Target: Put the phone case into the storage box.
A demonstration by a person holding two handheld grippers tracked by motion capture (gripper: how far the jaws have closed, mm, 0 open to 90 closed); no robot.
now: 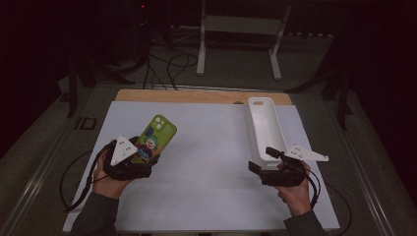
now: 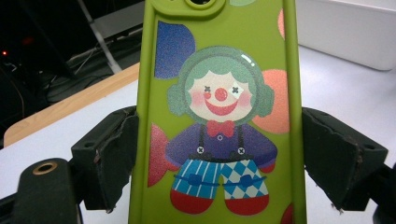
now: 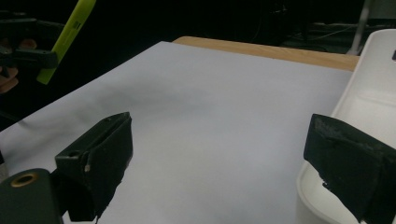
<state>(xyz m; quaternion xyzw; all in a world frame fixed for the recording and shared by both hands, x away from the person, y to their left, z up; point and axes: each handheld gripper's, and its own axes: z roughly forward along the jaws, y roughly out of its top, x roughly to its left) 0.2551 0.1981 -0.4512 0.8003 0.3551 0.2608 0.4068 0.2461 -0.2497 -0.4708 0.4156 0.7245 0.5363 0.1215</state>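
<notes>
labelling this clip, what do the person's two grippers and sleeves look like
Both the left gripper and right gripper are black, with two chunky, worn jaw pads, a brass-ringed hole at the base, a grey three-cornered plate on top and a black trailing cable. The sleeves are dark grey.

Wooden worktop point(image 1: 196, 95), covered almost wholly by a white sheet point(image 1: 206, 172), bare wood showing as a strip along the far edge. Resting on the sheet toward the right side: a long white tray point(image 1: 264, 129), lengthwise front to back.
</notes>
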